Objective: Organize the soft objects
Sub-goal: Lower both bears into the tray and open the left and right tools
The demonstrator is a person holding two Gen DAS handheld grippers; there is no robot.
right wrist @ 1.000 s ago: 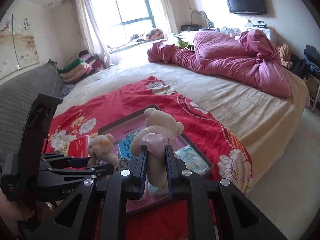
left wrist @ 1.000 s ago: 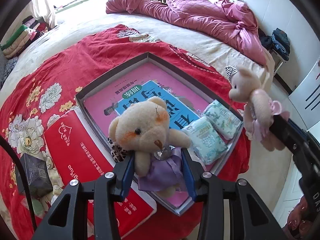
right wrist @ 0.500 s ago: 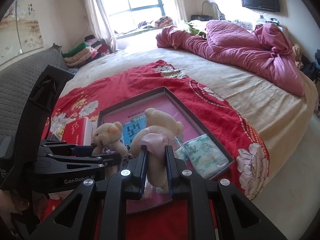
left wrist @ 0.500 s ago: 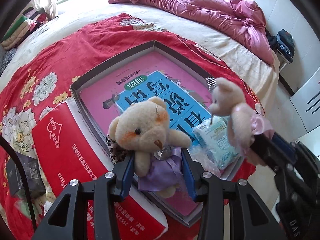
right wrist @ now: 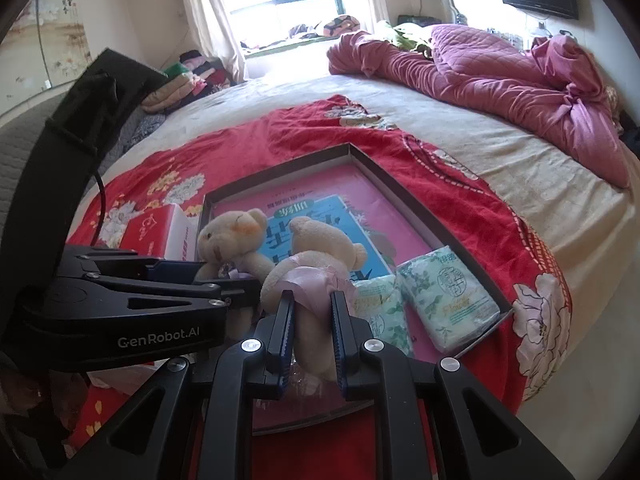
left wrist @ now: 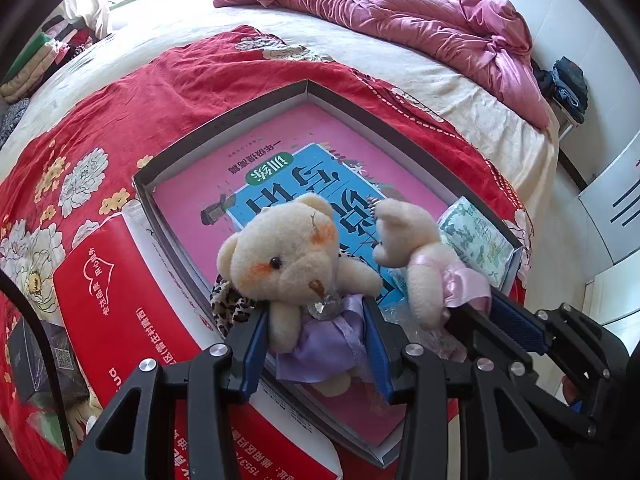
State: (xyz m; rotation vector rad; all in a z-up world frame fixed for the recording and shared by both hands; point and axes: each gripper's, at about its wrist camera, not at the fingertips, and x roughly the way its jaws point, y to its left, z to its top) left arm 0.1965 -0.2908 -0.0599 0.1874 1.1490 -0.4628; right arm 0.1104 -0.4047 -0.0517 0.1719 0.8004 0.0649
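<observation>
I have 2 plush bears over the shallow box point(left wrist: 224, 120): purple-dress bear point(left wrist: 296, 256) pinched at its waist by the left gripper point(left wrist: 316, 340), pink-dress bear point(right wrist: 316, 256) likewise in the right gripper point(right wrist: 310, 320). Light, squashy; torso grips suit them best.

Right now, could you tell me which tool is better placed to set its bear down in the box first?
Right, probably. The right tool holds the pink-dressed bear over the box beside the tissue packs; the left tool's purple-dressed bear hangs over the box's near edge.
</observation>
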